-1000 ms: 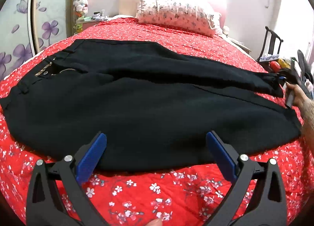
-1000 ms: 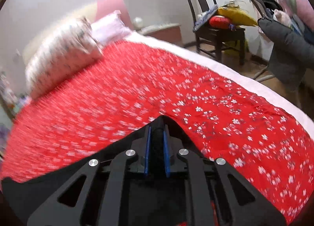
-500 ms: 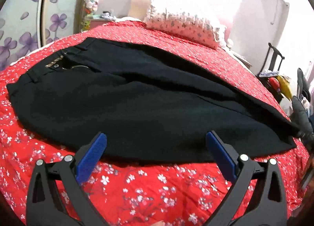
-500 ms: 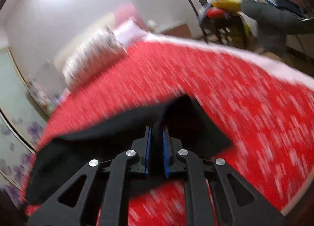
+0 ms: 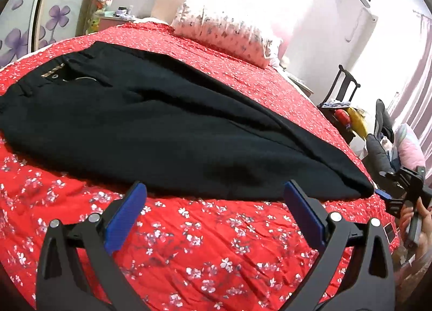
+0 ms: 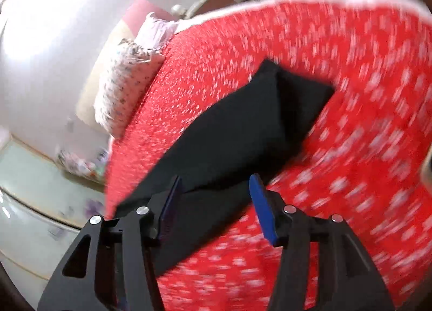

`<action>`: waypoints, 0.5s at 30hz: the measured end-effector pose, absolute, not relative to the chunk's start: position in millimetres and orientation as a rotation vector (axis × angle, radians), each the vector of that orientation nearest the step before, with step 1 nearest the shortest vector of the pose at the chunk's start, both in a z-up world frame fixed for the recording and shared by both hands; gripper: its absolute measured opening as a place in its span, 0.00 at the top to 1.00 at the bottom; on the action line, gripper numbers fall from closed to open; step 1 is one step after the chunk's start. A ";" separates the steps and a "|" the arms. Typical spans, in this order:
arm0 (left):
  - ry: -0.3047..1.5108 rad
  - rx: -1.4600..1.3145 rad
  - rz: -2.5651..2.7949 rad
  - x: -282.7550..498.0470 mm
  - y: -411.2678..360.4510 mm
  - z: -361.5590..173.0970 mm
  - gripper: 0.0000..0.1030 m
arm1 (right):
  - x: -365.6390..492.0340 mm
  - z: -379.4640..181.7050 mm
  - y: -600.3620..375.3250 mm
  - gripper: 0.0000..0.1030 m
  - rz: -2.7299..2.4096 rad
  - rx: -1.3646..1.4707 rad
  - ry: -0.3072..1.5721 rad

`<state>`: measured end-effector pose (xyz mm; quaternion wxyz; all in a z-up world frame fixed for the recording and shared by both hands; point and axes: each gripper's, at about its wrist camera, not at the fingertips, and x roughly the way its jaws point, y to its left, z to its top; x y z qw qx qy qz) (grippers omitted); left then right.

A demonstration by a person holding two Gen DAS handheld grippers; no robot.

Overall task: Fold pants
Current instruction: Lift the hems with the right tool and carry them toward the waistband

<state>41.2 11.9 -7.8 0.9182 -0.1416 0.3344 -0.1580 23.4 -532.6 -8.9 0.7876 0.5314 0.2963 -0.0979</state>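
Note:
Black pants (image 5: pixel 167 127) lie flat on the red floral bedspread (image 5: pixel 205 246), waistband at the left, legs stacked and running to the right. My left gripper (image 5: pixel 215 189) hovers open over the near edge of the pants, nothing between its blue pads (image 5: pixel 125 215). At the right edge a hand holds my right gripper (image 5: pixel 388 197) at the leg ends. In the blurred right wrist view the right gripper (image 6: pixel 216 184) has its jaws opening; the leg ends (image 6: pixel 237 127) lie loose on the bed between and ahead of the pads.
A flowered pillow (image 5: pixel 224 34) lies at the head of the bed. A dark chair (image 5: pixel 343 103) with red and yellow items and a heap of clothes (image 5: pixel 383 146) stand beyond the right side. A flowered wardrobe door (image 5: pixel 24 16) is at the left.
The right gripper swept the far leg's end across onto the near leg, rolled, and its shut jaws have parted off the cloth. The left gripper drifted slightly; it stays open.

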 end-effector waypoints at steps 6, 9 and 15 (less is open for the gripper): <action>0.705 -0.268 -0.289 39.2 14.7 -10.0 0.02 | 47.6 -39.5 -528.7 0.56 -0.316 1.253 0.670; 0.705 -0.269 -0.288 38.1 19.9 -10.7 0.02 | 51.8 -43.4 -534.1 0.56 -0.373 1.232 0.663; 0.727 -0.312 -0.276 45.1 26.0 -14.3 0.02 | 61.0 -52.2 -551.5 0.90 -0.436 1.195 0.651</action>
